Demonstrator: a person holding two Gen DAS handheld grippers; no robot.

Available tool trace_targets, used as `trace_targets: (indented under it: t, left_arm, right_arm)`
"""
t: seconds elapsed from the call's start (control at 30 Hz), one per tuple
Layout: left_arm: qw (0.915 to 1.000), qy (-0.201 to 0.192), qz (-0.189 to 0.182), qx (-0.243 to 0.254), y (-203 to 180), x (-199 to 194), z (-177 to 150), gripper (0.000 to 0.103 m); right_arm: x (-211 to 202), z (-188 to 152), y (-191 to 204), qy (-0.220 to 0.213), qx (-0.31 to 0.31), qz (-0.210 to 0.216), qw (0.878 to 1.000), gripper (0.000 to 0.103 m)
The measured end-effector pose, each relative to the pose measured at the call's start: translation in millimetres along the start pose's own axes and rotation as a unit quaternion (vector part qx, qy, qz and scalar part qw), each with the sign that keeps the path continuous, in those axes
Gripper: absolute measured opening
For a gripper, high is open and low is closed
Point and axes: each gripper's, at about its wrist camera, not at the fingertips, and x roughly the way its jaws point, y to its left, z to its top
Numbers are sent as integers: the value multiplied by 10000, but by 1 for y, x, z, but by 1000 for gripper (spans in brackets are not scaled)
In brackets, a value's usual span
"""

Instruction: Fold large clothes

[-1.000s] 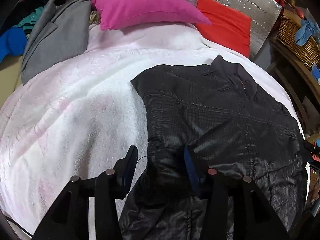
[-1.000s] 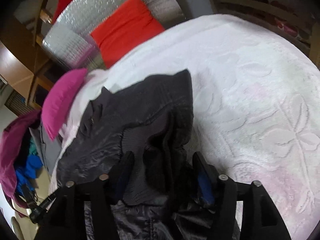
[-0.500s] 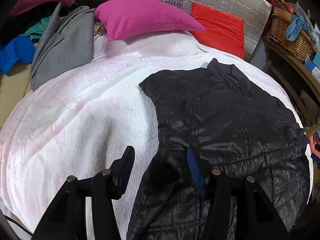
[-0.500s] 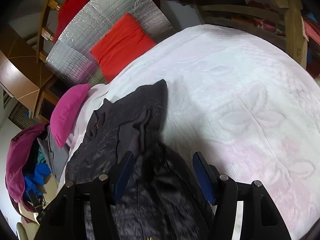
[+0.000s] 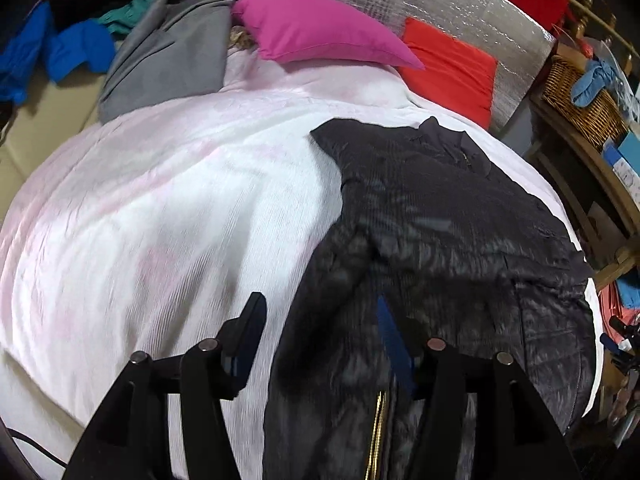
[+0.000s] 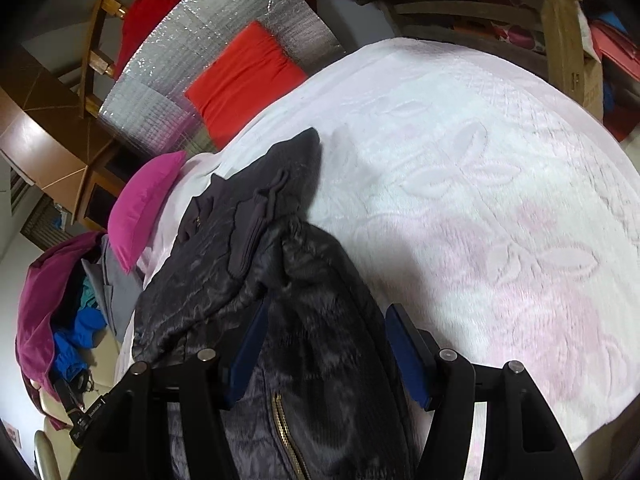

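Observation:
A black quilted jacket lies spread on the white and pink bed cover, collar toward the pillows, with a gold zipper near the lower edge of the view. My left gripper is open above the jacket's left sleeve edge, holding nothing. In the right wrist view the jacket lies with one sleeve folded onto its body. My right gripper is open, its jaws wide on either side of the jacket's fabric, which passes between them.
A magenta pillow and an orange-red pillow lie at the head of the bed before a silver foil panel. A grey garment and other clothes lie at the far left. A wicker basket stands on wooden shelves at right.
Both grippers have drawn back and risen from the jacket. The bunched sleeve that the right gripper was over now lies stretched out, folded over the jacket body.

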Motion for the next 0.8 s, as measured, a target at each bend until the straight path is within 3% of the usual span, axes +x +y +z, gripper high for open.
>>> trace_targets:
  t: [0.33,0.6,0.8]
  left_arm:
    - [9991,297,294,-105,10,-28,-84,70]
    - [9973,611,44,-398,12,-44,-128,70]
    - [9908,1201,-8,-627,12,-35,-153,75]
  right_arm:
    - [-14,-40,-9,399,-259,100,9988,66]
    - [-24,-96,-21,990,-595,172,9932,67]
    - [-19,-135,-17,1458,-882,38,9854,73]
